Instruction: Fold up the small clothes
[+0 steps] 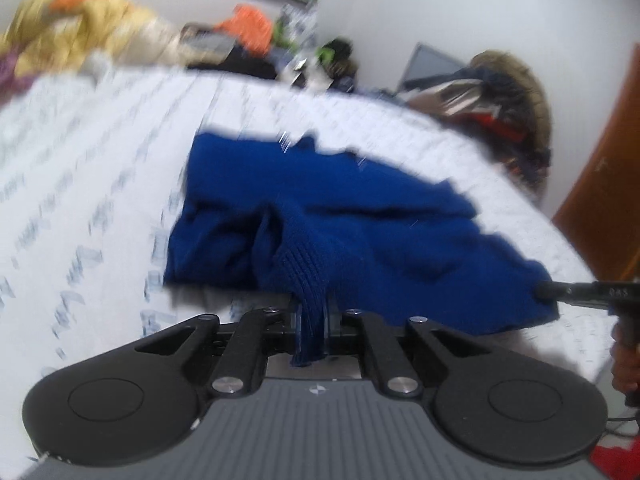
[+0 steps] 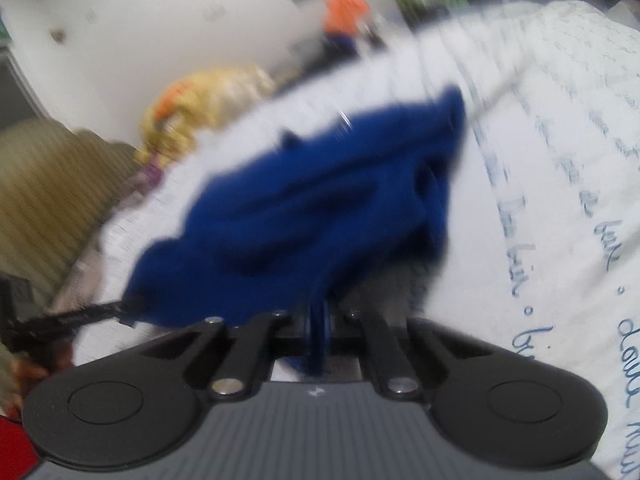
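Observation:
A blue knit sweater (image 1: 320, 216) lies rumpled on the white printed bedsheet (image 1: 92, 184). My left gripper (image 1: 312, 320) is shut on its ribbed hem, which hangs down between the jaws. My right gripper (image 2: 318, 328) is shut on another edge of the same blue sweater (image 2: 312, 200). The right gripper also shows at the right edge of the left wrist view (image 1: 540, 291), pinching the sweater's near right corner. The left gripper shows at the left edge of the right wrist view (image 2: 124, 308). Both views are motion-blurred.
A pile of yellow and orange clothes (image 1: 80, 32) lies at the bed's far left. A fur-trimmed coat (image 1: 504, 92) and clutter sit at the far right. A brown door (image 1: 608, 184) stands at the right. A striped tan cushion (image 2: 48, 184) is beside the bed.

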Demonstrator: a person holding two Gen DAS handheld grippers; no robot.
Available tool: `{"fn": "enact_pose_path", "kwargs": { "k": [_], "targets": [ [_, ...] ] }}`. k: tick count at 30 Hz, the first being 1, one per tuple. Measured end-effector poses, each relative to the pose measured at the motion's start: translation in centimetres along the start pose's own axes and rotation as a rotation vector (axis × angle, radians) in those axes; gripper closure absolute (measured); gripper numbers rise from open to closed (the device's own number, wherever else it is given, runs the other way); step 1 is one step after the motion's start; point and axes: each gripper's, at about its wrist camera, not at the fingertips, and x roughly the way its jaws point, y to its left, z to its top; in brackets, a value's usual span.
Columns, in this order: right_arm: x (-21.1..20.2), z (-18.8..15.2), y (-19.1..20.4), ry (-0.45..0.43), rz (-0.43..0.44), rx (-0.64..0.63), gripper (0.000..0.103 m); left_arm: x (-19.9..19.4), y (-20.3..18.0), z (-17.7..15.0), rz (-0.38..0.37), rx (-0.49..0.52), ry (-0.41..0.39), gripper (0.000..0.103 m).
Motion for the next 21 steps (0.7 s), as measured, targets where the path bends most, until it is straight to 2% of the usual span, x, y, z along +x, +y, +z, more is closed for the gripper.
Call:
{"fn": "enact_pose_path", "kwargs": {
  "k": [5, 9, 11, 13, 16, 21],
  "targets": [
    [-5.2, 1.5, 1.2, -0.087, 0.142, -0.017, 0.097, -6.0, -1.9, 2.1, -0.063, 0.096, -0.112, 0.094],
    [-8.8, 1.9, 2.6, -0.132, 0.252, -0.074, 0.097, -9.3, -3.3, 2.2, -0.106, 0.171, -0.13, 0.094],
    [-10.2, 2.0, 3.2, -0.148, 0.302, -0.11, 0.097, -9.8, -3.7, 1.8, -0.136, 0.206, -0.114, 0.094],
    [-10.8, 1.9, 3.7, -0.155, 0.348, -0.146, 0.097, -9.4, -3.9, 1.6, -0.159, 0.25, -0.073, 0.094],
    [-10.4, 2.0, 3.4, -0.156, 0.386, -0.116, 0.097, -7.3, -3.7, 1.5, -0.113, 0.258, -0.014, 0.094],
    [-7.4, 3.3, 1.0, -0.163, 0.353, 0.022, 0.097, -3.0, -0.8, 4.4, -0.084, 0.105, -0.017, 0.094]
  ]
}}
